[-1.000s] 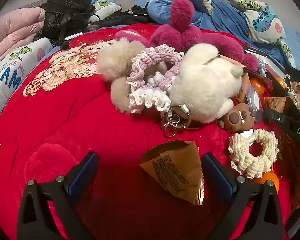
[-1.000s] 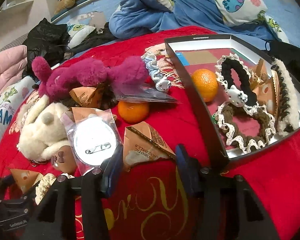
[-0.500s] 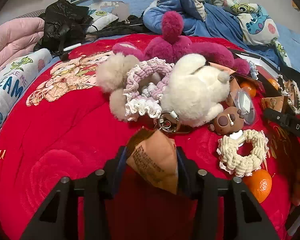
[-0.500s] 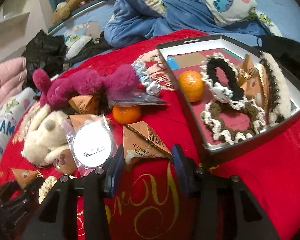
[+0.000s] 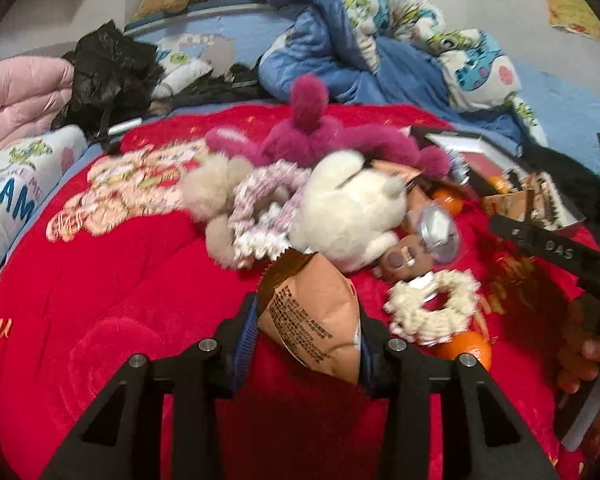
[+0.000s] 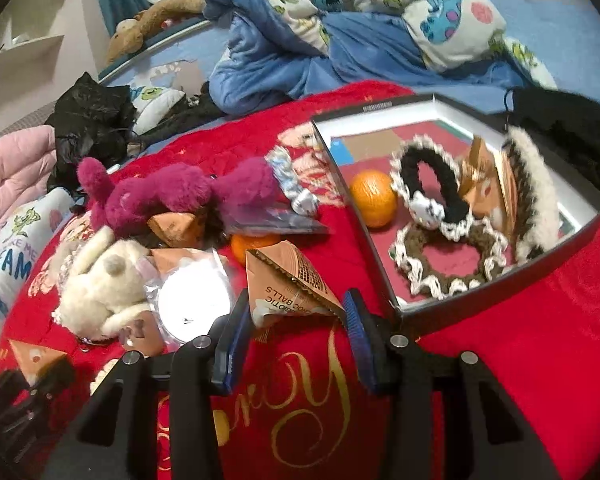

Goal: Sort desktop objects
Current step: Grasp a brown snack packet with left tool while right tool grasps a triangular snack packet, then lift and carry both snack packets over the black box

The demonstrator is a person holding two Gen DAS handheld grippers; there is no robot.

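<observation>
My left gripper (image 5: 306, 330) is shut on a brown triangular snack packet (image 5: 312, 312) and holds it above the red blanket (image 5: 120, 300). My right gripper (image 6: 296, 320) is shut on another brown triangular packet (image 6: 288, 284), just left of the open black box (image 6: 500, 280). The box holds an orange (image 6: 373, 199), scrunchies (image 6: 428, 188) and brown packets (image 6: 484, 188). A pile lies on the blanket: a white plush (image 5: 348, 216), a magenta plush (image 5: 312, 136), a pink scrunchie (image 5: 260, 216), a cream scrunchie (image 5: 432, 308) and a badge in a bag (image 6: 192, 300).
A loose orange (image 6: 254, 246) and another brown packet (image 6: 176, 228) lie by the magenta plush. A blue duvet (image 6: 340, 40), a black bag (image 6: 92, 120) and a pink quilt (image 5: 16, 100) border the blanket. The right gripper's body shows in the left wrist view (image 5: 552, 252).
My left gripper closed on its packet and lifted it off the blanket. My right gripper stayed shut on its packet and rose a little beside the box.
</observation>
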